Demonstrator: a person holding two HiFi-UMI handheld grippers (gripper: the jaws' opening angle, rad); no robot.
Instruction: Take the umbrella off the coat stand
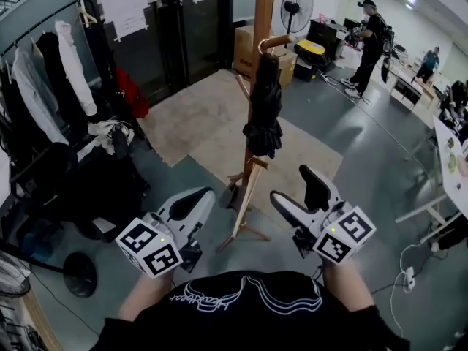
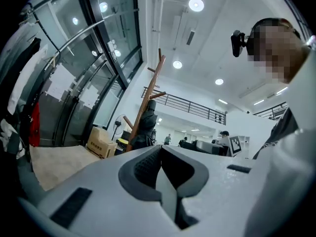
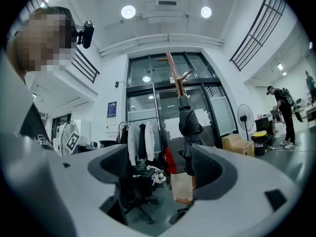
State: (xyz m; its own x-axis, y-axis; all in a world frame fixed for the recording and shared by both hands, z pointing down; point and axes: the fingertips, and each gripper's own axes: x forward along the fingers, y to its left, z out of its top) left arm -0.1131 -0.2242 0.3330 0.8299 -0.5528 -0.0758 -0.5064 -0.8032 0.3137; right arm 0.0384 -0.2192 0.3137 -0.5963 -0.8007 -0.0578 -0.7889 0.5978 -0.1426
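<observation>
Grey office floor, beige mat; folded umbrella hangs vertical, handle up, on coat stand; left gripper fingers together, empty; right gripper fingers wide apart, empty.

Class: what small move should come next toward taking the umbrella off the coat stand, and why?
Probably advance the right gripper, jaws apart, up toward the black umbrella, which hangs folded from a peg on the wooden coat stand. Both grippers sit low and short of it, and the left gripper is shut on nothing.

Wooden coat stand, matt black cloth umbrella, smooth grey floor, likely concrete
</observation>
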